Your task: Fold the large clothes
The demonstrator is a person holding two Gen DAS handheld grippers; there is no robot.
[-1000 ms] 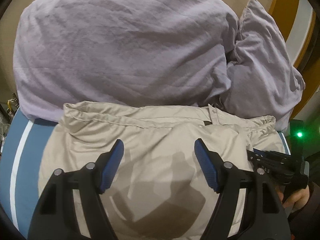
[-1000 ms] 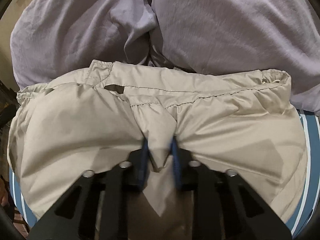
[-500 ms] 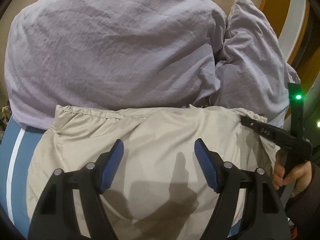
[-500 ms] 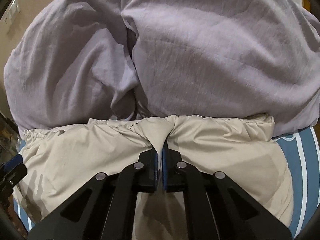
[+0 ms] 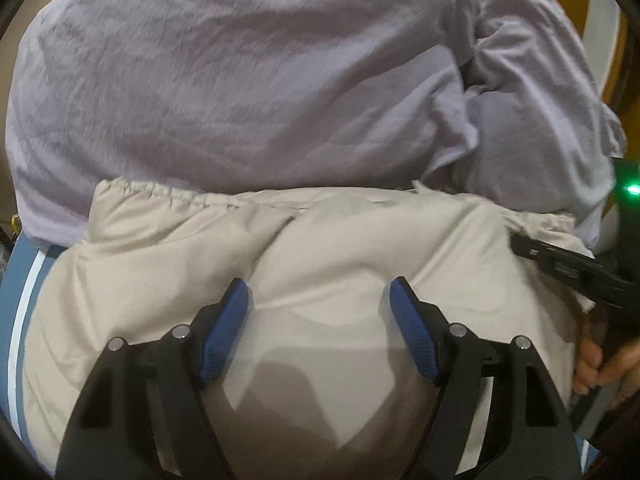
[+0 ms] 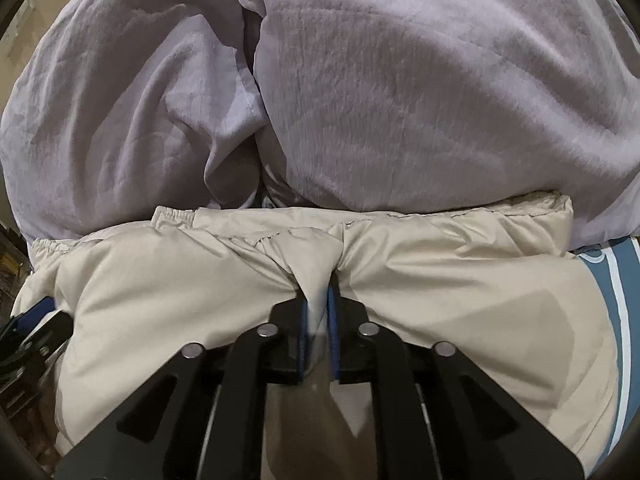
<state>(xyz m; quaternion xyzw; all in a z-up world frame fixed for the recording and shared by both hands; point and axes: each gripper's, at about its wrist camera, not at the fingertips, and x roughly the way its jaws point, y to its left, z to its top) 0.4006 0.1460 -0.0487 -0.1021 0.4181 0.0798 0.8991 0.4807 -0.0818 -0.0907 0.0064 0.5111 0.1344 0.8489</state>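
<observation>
Right wrist view: a rumpled lilac duvet (image 6: 400, 92) bulks behind a puffy beige jacket (image 6: 460, 280), which lies on the blue, white-striped bed sheet (image 6: 616, 280), touching the duvet. The smooth, slick jacket looks doubled over already; I judge squaring and a last fold remain. The right tongs (image 6: 318, 312) are clamped on a pinch of jacket. The left tongs (image 5: 318, 304) stand apart above it, gripping nothing.
</observation>
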